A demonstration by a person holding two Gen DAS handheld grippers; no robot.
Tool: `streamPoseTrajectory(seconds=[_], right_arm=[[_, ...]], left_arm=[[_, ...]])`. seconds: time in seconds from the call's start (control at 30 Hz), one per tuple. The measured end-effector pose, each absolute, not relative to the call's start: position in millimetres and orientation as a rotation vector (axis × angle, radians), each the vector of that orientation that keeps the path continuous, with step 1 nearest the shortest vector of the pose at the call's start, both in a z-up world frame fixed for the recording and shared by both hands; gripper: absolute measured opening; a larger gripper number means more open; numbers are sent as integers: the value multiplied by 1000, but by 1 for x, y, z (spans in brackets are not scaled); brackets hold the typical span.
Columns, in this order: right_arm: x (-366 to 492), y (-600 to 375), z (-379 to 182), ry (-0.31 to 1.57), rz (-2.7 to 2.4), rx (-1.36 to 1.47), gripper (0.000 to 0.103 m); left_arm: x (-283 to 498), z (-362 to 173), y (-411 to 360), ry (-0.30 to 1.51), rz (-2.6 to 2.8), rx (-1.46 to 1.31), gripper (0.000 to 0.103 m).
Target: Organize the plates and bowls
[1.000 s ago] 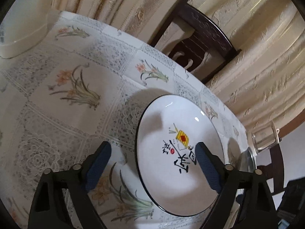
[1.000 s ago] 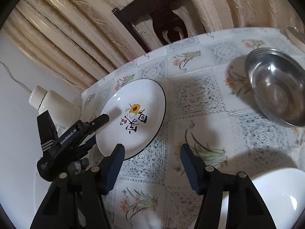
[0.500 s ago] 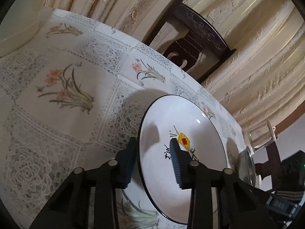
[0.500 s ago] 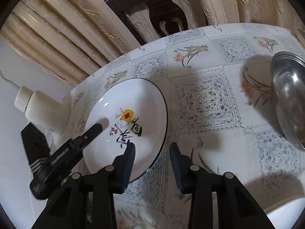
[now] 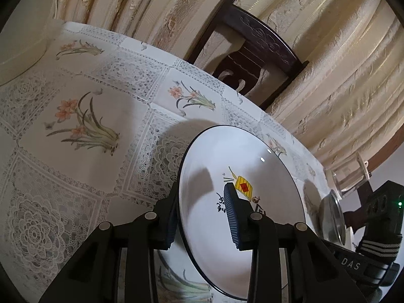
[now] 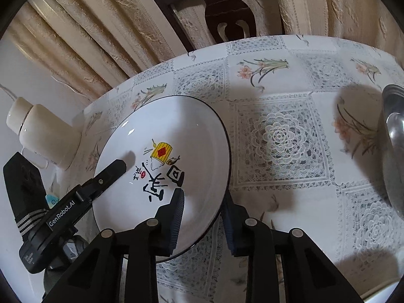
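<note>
The plate [image 5: 252, 227] [image 6: 176, 136] is white and round, shallow, with a thin dark line around its rim. Its middle bears a yellow and red lantern-like drawing, black brush characters and a small red seal. It sits face up over the table's corner nearest the chair, its rim held between gripper pads on two sides; whether it rests flat or is slightly raised cannot be told. A metal bowl [image 6: 394, 151] [image 5: 332, 217] stands well apart from the plate, toward the table's right edge, shiny, open side up. A pale dish [image 5: 17, 50] lies at the table's far edge, only partly in view.
</note>
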State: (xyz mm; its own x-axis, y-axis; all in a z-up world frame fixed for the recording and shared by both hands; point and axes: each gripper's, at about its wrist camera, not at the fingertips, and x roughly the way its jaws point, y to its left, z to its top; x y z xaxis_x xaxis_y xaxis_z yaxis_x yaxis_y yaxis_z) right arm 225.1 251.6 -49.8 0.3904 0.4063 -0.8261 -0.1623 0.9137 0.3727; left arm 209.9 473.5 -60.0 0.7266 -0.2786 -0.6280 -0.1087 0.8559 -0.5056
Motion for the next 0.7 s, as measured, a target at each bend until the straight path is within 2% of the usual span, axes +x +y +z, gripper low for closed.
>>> streamPoseTrajectory(seconds=[0.4, 0.7], right_arm=[[204, 269, -28, 966, 352, 44, 31], [196, 252, -18, 934, 343, 92, 31]], left_arm=[[205, -51, 471, 735, -77, -509, 35], [200, -37, 463, 707, -112, -507, 35]])
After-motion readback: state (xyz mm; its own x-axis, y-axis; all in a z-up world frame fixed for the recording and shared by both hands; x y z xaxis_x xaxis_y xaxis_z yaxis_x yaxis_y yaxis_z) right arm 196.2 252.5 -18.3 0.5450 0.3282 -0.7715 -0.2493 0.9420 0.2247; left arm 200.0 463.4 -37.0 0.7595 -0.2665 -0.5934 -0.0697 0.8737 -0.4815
